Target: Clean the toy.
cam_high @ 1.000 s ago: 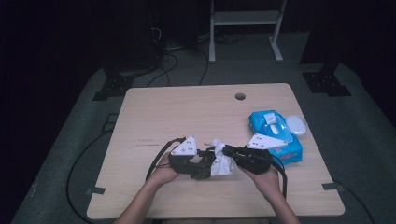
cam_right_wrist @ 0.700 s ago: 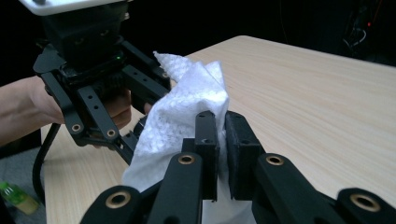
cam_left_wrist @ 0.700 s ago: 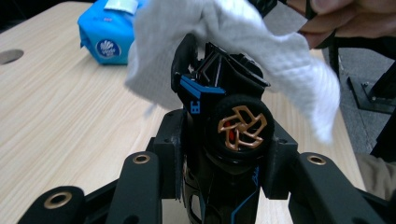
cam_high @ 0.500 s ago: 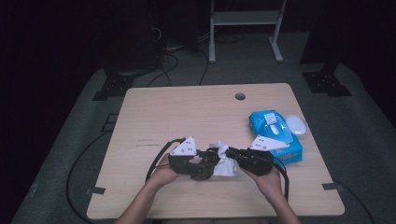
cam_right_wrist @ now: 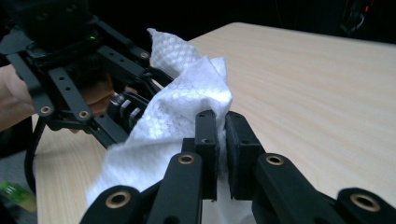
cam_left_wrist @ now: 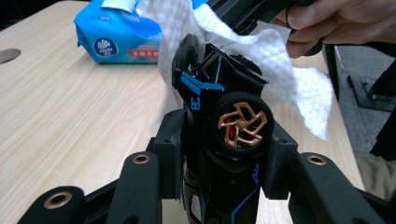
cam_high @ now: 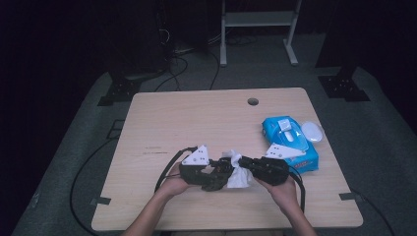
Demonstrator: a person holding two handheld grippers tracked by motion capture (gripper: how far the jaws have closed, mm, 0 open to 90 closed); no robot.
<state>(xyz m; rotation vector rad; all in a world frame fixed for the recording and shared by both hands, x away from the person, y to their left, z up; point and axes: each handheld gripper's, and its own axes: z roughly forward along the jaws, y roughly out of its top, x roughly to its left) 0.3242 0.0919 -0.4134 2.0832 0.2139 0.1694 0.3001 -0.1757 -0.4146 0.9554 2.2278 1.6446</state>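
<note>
I see a black toy car (cam_left_wrist: 224,140) with blue trim and a copper wheel, low centre of the high view, clamped in the left gripper (cam_high: 209,173). Right gripper (cam_high: 246,163) pinches a white wipe (cam_right_wrist: 177,121) against it. Nothing has shifted since earlier.

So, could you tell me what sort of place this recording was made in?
Probably a lab or studio set up for recording: a bare wooden table stands on grey floor matting against dark surroundings, with cables trailing behind it and a white metal stand at the back.
</note>
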